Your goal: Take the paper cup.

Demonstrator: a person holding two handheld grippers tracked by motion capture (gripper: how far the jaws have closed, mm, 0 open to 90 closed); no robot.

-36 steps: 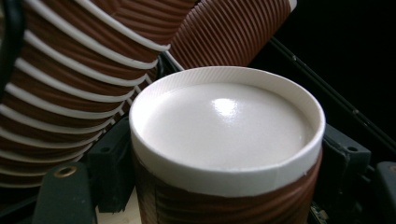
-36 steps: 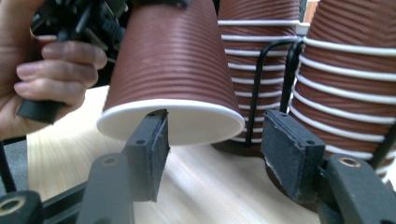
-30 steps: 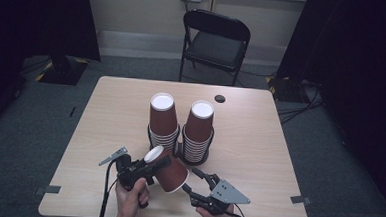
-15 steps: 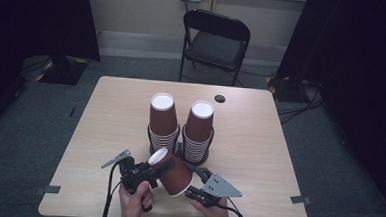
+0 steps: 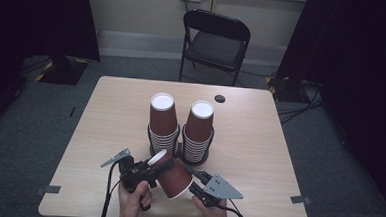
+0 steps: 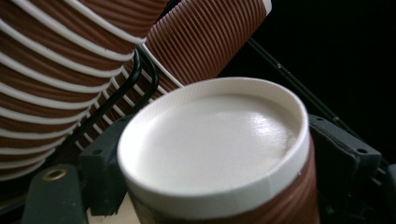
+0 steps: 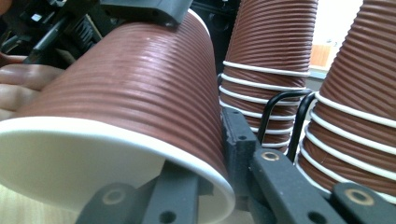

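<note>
No brand, label or writing can be read on any cup or gripper. One loose brown ribbed paper cup (image 5: 171, 176) lies tilted on its side between the two grippers near the front edge of the table (image 5: 259, 142). The left gripper (image 5: 145, 168) has the cup's white base end between its jaws; in the left gripper view that base (image 6: 212, 140) sits between the two black jaws, which have just been opening, and whether the pads press on it is hard to make out. The right gripper (image 5: 197, 181) is clamped on the cup's open rim: in the right gripper view one jaw lies inside the white mouth (image 7: 84, 163) and the other against the ribbed outer wall, its jaws having just closed to a narrow gap. Beyond both sets of jaws stand two stacks of upturned cups, the left stack (image 5: 162, 122) and the right stack (image 5: 198, 131), each held in a black wire holder (image 7: 280, 116); their lower cups are too tightly nested to count. The cup's lower side is hidden by the hands. One folding chair (image 5: 214, 42) stands behind the table.
</note>
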